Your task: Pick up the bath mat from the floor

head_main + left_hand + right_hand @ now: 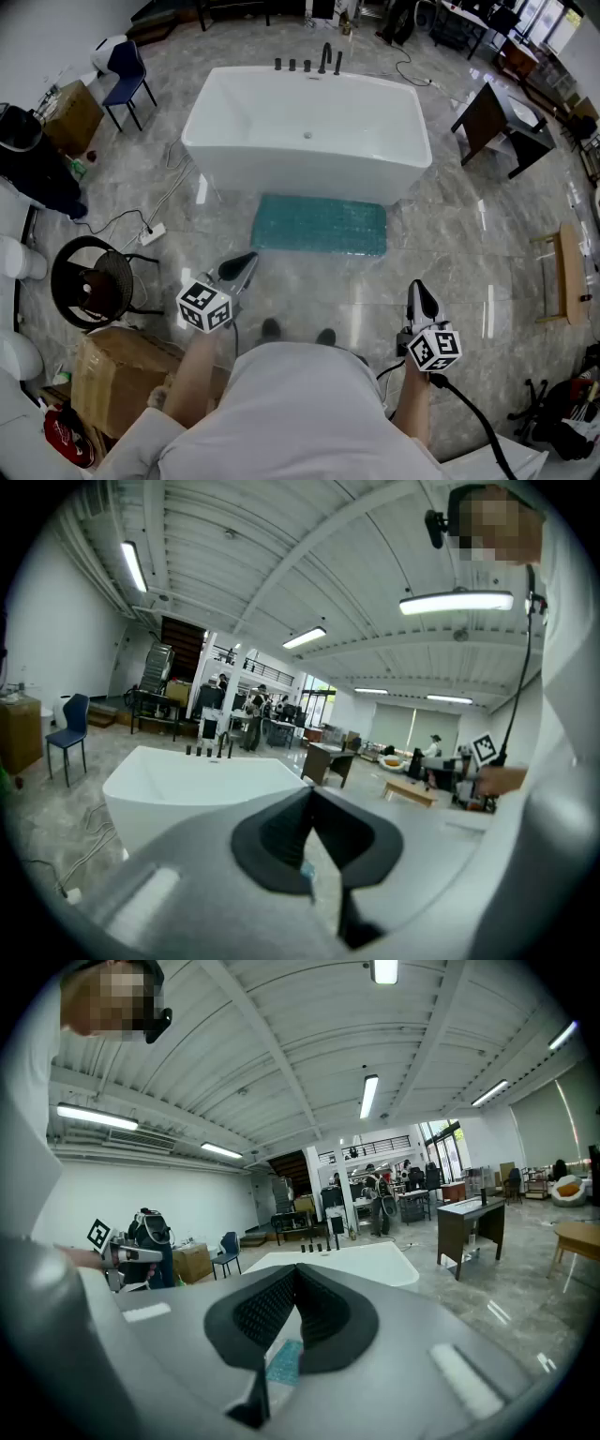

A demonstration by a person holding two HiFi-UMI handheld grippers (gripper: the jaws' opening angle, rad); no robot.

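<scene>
Nearest, the left gripper (242, 265) was at about 11 o'clock and the right gripper (419, 292) at about 1 o'clock. Both had their jaws closed together and held nothing. Farther, at 12 o'clock, the teal bath mat (320, 225) lay flat on the grey floor (469, 253), well apart from both grippers. Its far edge was just beside the white bathtub (307, 141).
</scene>
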